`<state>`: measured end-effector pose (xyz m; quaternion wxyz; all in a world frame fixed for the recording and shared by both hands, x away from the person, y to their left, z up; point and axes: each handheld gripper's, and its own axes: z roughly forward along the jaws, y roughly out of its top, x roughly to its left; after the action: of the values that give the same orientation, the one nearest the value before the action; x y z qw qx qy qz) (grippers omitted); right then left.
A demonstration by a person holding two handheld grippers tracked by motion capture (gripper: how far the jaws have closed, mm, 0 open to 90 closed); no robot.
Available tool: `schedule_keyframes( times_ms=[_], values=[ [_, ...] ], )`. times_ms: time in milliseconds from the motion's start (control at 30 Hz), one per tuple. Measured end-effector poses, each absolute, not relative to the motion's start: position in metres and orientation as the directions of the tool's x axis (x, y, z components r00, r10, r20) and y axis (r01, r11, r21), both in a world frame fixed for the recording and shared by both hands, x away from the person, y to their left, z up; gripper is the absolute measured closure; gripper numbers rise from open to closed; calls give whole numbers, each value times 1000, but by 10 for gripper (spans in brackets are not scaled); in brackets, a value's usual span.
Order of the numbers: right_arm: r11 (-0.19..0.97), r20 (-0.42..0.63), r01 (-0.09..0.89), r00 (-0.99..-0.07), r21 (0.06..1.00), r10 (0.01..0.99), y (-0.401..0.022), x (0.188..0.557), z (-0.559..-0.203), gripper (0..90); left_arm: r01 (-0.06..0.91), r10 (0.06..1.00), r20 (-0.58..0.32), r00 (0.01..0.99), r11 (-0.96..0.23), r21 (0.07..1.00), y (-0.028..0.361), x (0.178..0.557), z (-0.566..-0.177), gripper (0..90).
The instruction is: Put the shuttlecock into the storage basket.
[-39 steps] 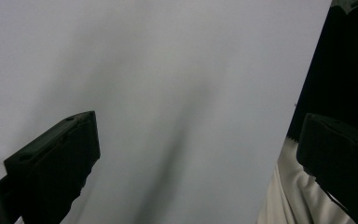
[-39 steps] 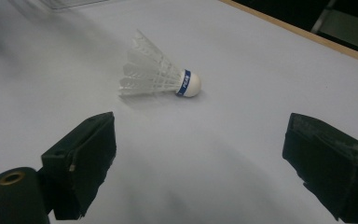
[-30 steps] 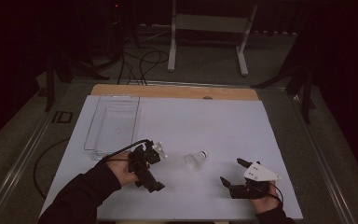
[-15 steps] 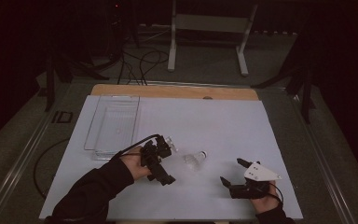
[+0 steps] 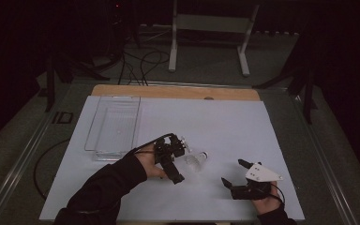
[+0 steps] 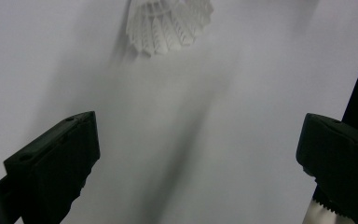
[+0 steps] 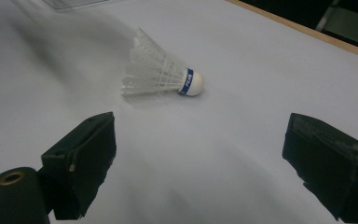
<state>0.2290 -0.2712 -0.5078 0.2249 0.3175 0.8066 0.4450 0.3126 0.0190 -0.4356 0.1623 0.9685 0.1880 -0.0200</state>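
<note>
- the white feathered shuttlecock with a blue band round its cork tip [image 7: 162,74] is lying on its side on the white sheet-covered counter [image 5: 225,126], roughly mid-front, sitting between the two grippers
- left gripper [image 5: 177,161] is just beside the shuttlecock's feather end, jaws spread wide with nothing between them. in the left gripper view the feather skirt [image 6: 168,21] is right up at the top edge, so it's ahead of the jaws and not yet inside them
- right gripper [image 5: 234,174] hangs back a bit to the other side, also wide open and empty, with the cork end angled towards its side
- biggest risk imo: feathers are flimsy, so closing down on the skirt could crush or bend them. the cork end looks like the safer place to pinch
- second risk: the thing is light and round-ish, so a nudge from one jaw before the other makes contact would probably just roll or skate it away across the smooth sheet
- also the left gripper looks tilted over quite a lot in the high view, so a jaw tip could scrape the counter if it drops without levelling
- around it: a clear plastic rectangular tray [image 5: 115,126] sits on the far-left part of the sheet, well apart from the shuttlecock and looking empty
- a strip of bare wooden edge [image 5: 178,91] shows along the far side
- nothing sits between either gripper and the shuttlecock, so the path's open from both sides
</note>
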Motion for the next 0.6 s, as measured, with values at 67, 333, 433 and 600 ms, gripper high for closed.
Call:
schedule_keyframes(
  times_ms=[67, 333, 433, 600],
  values=[
    [402, -81, 310, -698, 861, 712, -271, 229, -508, 98, 368, 349, -116, 930, -879, 305, 15, 315, -435, 1],
    [401, -79, 310, -699, 862, 711, -271, 229, -508, 98, 371, 350, -122, 929, -875, 311, 7, 329, -438, 35],
    [401, -78, 312, -698, 861, 712, -271, 229, -508, 97, 373, 351, -127, 928, -872, 317, 3, 337, -443, 50],
    [402, -81, 308, -699, 862, 711, -271, 229, -508, 98, 369, 354, -104, 929, -877, 308, -5, 343, -450, 119]
  ],
)
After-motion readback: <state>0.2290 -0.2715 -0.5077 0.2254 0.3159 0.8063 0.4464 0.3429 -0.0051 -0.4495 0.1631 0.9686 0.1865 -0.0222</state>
